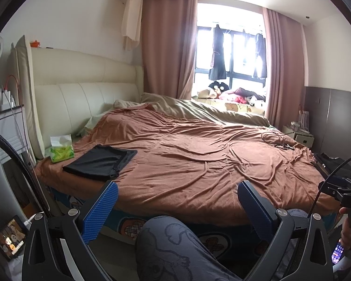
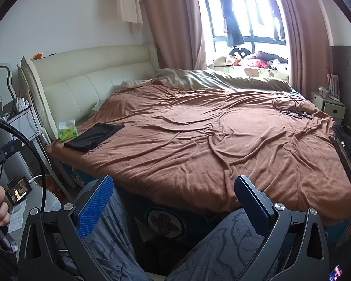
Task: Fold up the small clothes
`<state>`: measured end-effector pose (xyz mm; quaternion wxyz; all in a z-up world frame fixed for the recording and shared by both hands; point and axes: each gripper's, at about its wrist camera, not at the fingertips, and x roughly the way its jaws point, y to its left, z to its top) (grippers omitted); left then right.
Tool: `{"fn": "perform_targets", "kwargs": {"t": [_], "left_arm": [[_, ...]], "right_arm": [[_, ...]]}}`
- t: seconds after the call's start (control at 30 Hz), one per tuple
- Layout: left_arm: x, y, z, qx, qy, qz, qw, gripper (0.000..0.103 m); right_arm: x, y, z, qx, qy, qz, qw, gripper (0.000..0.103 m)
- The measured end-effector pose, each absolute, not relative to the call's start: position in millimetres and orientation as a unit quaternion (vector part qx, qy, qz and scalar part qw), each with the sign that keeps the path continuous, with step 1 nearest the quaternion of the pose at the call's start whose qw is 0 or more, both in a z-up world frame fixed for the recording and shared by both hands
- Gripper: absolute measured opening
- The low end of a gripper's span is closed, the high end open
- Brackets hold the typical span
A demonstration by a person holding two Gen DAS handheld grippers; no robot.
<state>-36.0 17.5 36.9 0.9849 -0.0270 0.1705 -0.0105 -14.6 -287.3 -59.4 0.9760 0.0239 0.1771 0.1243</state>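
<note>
We are holding both grippers' fingers (image 1: 100, 208) apart and empty, folded black shorts (image 1: 100, 161) lying beyond the left fingers, dark clothes (image 2: 349, 149) right of the right fingers (image 2: 252, 201) awaiting folding.

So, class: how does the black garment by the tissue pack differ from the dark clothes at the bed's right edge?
The black garment lies folded flat in a neat rectangle; the dark clothes look bunched and run out of view. The garment sits beside the tissue pack near the headboard; the clothes lie far from it. Both rest on the brown blanket.
</note>
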Motion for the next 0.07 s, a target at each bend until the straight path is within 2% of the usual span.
{"fn": "perform_targets", "kwargs": {"t": [0.07], "left_arm": [[-36.8,16.2,37.4,-0.026,0.169,-0.007,0.985,0.103]], "right_arm": [[-15.1,-287.3,-59.2,0.024,0.177,0.123,0.976,0.103]]}}
